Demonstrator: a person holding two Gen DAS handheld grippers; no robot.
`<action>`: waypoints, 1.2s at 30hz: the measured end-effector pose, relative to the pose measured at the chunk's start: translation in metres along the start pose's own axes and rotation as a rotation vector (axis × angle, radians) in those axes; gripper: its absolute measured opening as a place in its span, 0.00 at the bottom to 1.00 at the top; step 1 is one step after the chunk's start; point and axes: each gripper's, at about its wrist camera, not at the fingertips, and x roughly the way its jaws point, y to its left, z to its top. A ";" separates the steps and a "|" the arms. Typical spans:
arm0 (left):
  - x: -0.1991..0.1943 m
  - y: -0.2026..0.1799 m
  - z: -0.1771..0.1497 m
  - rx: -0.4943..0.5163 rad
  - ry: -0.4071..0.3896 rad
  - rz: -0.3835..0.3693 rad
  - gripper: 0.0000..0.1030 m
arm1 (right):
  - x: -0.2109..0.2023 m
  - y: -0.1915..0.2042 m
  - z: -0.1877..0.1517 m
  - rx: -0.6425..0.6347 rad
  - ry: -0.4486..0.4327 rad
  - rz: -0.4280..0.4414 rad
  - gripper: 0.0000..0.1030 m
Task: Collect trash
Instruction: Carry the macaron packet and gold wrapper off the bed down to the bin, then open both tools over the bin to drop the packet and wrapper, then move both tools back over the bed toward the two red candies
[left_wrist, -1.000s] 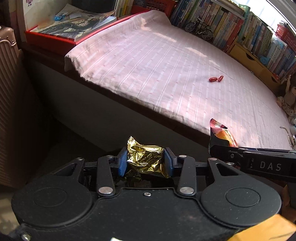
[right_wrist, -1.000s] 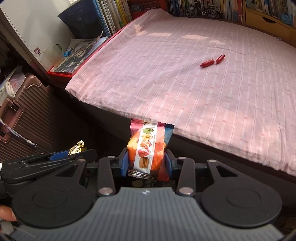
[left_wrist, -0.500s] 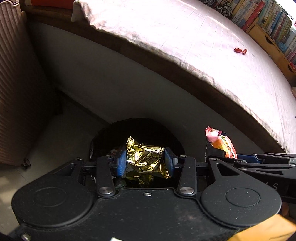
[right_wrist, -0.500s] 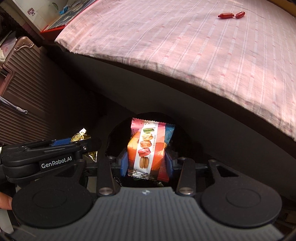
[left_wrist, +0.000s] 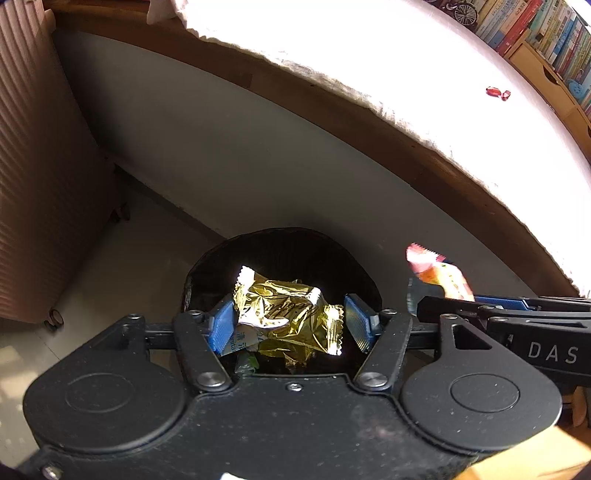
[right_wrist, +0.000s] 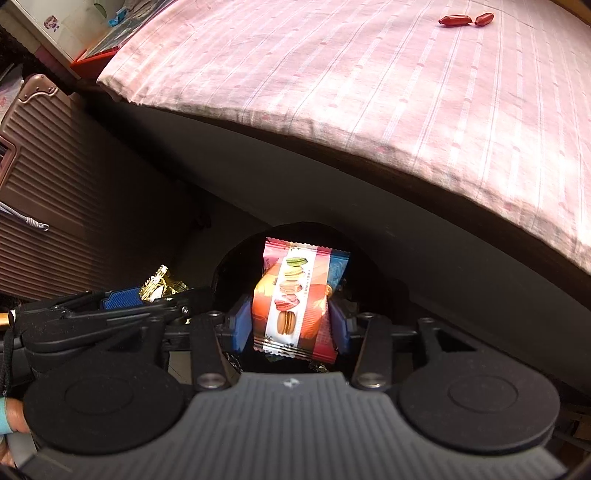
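A crumpled gold foil wrapper (left_wrist: 288, 317) sits between the blue pads of my left gripper (left_wrist: 290, 321), right above the black round trash bin (left_wrist: 280, 236). The jaws are opening and a gap shows at the right pad. My right gripper (right_wrist: 290, 325) points down over the same bin (right_wrist: 306, 227) with a macaron snack packet (right_wrist: 295, 295) between its pads. These jaws are opening too, and the left pad stands off the packet. Each gripper shows at the edge of the other's view. Other wrappers (left_wrist: 242, 339) lie in the bin.
The bed with its pink striped sheet (right_wrist: 369, 92) overhangs just behind the bin, and two red candies (right_wrist: 465, 19) lie on it. A ribbed brown suitcase (left_wrist: 37, 147) stands to the left. Bookshelves (left_wrist: 535, 33) line the far side.
Both grippers came down from bed height to just over the bin. Both sets of jaws have spread apart, loosening the gold wrapper and the macaron packet.
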 end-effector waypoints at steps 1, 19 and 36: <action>0.001 0.001 -0.001 -0.005 -0.001 0.002 0.64 | 0.000 0.000 0.001 0.008 0.000 0.004 0.65; -0.042 -0.001 0.015 -0.015 -0.068 0.006 0.79 | -0.039 0.001 0.021 0.033 -0.093 -0.020 0.71; -0.120 -0.110 0.104 0.168 -0.310 -0.078 0.88 | -0.158 -0.076 0.083 0.186 -0.470 -0.128 0.77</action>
